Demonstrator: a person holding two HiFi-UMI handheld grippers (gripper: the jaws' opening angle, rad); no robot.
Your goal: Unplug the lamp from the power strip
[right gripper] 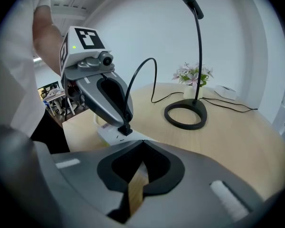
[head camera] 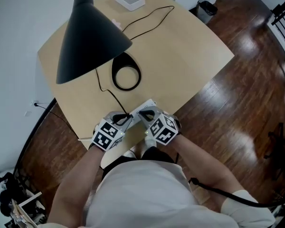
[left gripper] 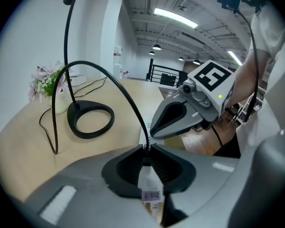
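The black desk lamp (head camera: 88,37) stands upright on the counter (head camera: 190,46), its cone shade carried on a curved neck above a flat ring base (head camera: 126,77). Its thin black cord (head camera: 115,99) runs from the base to a small black plug (right gripper: 124,129). The plug sits upright on the white power strip (right gripper: 107,136), which lies flat by the counter's near edge. The left gripper (head camera: 127,118) pinches the cord just above the plug.

A pale wooden table (head camera: 190,56) stands on glossy dark wood floor (head camera: 247,94) (white walls (right gripper: 237,42) behind).
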